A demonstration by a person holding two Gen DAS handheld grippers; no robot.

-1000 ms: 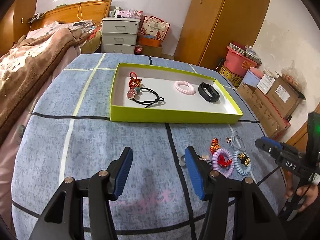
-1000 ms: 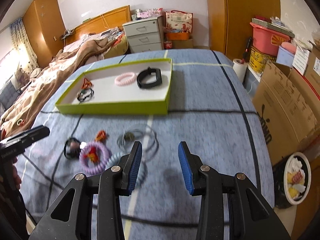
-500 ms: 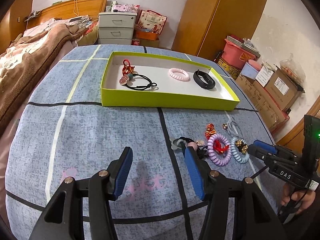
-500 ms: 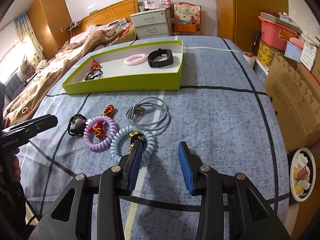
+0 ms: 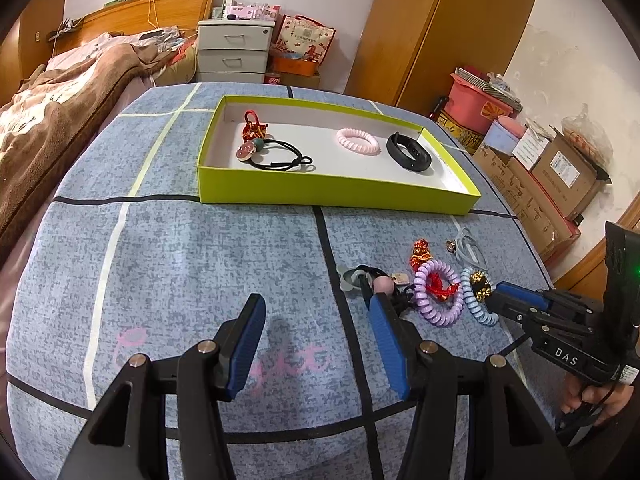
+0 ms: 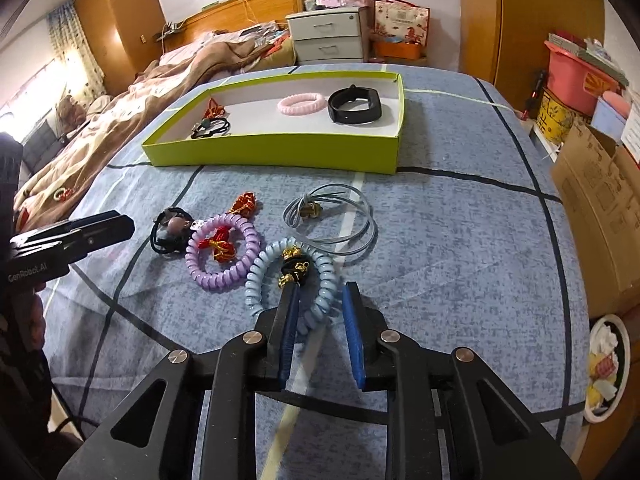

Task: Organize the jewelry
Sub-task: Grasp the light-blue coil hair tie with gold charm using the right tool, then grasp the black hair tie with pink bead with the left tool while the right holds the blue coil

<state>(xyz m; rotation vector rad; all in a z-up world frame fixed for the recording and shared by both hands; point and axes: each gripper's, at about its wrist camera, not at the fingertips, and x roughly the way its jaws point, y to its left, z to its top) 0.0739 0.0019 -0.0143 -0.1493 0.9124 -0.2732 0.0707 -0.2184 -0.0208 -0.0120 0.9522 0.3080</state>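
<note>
A lime-green tray (image 5: 332, 192) (image 6: 276, 152) holds a red knot, a black hair tie, a pink coil ring (image 5: 357, 141) and a black band (image 5: 408, 156). Loose pieces lie on the blue cloth: a purple coil ring (image 6: 222, 250), a light-blue coil ring (image 6: 292, 280) with a black-gold charm, a grey cord (image 6: 336, 220), a black hair tie (image 6: 170, 232). My right gripper (image 6: 318, 300) is open, its fingers straddling the near edge of the light-blue coil. My left gripper (image 5: 316, 316) is open and empty, left of the pile.
The blue cloth surface drops off at its right edge toward cardboard boxes (image 6: 600, 216) and a bin (image 6: 604, 364). A bed with a brown blanket (image 5: 60, 120) lies to the left. A drawer unit (image 5: 232, 50) and wardrobe stand behind.
Both grippers have moved back and lower toward the loose pile. My right gripper has closed in on the light-blue coil and now straddles its near edge.
</note>
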